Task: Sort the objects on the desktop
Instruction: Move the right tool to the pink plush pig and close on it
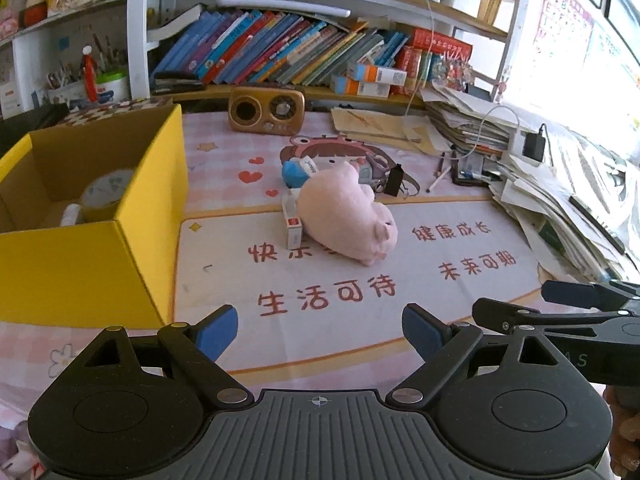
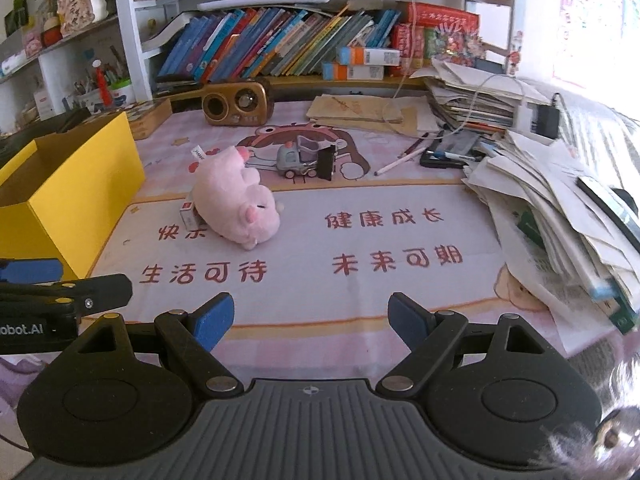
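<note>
- left gripper (image 1: 320,330): fingers wide, nothing between them, low in frame over the desk (image 1: 440,312).
- right gripper (image 2: 310,318): fingers wide, empty.
- pink plush pig (image 1: 346,214) at frame centre, touching small white box (image 1: 291,222).
- yellow box (image 1: 92,216) at left, cup (image 1: 106,194) inside.

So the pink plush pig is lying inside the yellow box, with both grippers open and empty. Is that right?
Not quite. The pink plush pig lies on the desk mat, beside the yellow box, not inside it; the left wrist view shows this. Both grippers, left and right, are indeed open and empty.
</note>
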### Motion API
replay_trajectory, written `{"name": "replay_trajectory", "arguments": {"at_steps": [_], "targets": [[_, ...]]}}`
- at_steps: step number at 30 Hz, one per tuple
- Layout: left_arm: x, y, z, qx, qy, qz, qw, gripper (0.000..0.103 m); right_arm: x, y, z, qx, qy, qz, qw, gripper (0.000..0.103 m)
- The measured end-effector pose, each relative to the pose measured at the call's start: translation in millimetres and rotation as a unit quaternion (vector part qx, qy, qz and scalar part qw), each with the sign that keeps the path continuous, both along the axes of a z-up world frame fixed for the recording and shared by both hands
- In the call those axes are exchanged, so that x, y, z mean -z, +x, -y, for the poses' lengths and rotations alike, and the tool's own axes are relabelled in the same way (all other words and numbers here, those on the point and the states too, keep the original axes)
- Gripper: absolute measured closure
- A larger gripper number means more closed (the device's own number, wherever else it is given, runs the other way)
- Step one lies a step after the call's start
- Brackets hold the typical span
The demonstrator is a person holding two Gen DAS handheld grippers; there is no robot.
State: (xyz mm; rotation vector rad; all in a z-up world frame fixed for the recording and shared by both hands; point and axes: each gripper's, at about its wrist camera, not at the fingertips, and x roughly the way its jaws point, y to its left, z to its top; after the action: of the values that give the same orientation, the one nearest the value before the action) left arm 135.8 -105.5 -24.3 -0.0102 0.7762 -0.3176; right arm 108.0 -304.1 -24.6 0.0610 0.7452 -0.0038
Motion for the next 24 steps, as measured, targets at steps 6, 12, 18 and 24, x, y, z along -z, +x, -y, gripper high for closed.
{"name": "replay_trajectory", "arguments": {"at_steps": [6, 12, 18, 24], "targets": [[8.8, 12.9, 9.5, -0.022, 0.006, -0.024, 0.9995, 0.011, 2.5, 37.8, 6.8, -0.07, 0.006, -0.007, 0.998, 0.021], [8.6, 20.6, 16.4, -0.046, 0.013, -0.028, 0.9985, 0.012, 1.4, 83.6, 2.6, -0.142, 0.008, 0.005, 0.99, 0.022], [6.9, 27.8, 18.5, -0.07, 0.023, -0.029, 0.9968, 0.012, 8.4, 127.3, -10.2, -0.208, 0.009, -0.009, 0.978, 0.022], [4.2, 30.7, 17.1, -0.097, 0.033, -0.03, 0.9943, 0.012, 26.0, 158.2, -30.0, -0.255, -0.006, -0.029, 0.967, 0.022]]}}
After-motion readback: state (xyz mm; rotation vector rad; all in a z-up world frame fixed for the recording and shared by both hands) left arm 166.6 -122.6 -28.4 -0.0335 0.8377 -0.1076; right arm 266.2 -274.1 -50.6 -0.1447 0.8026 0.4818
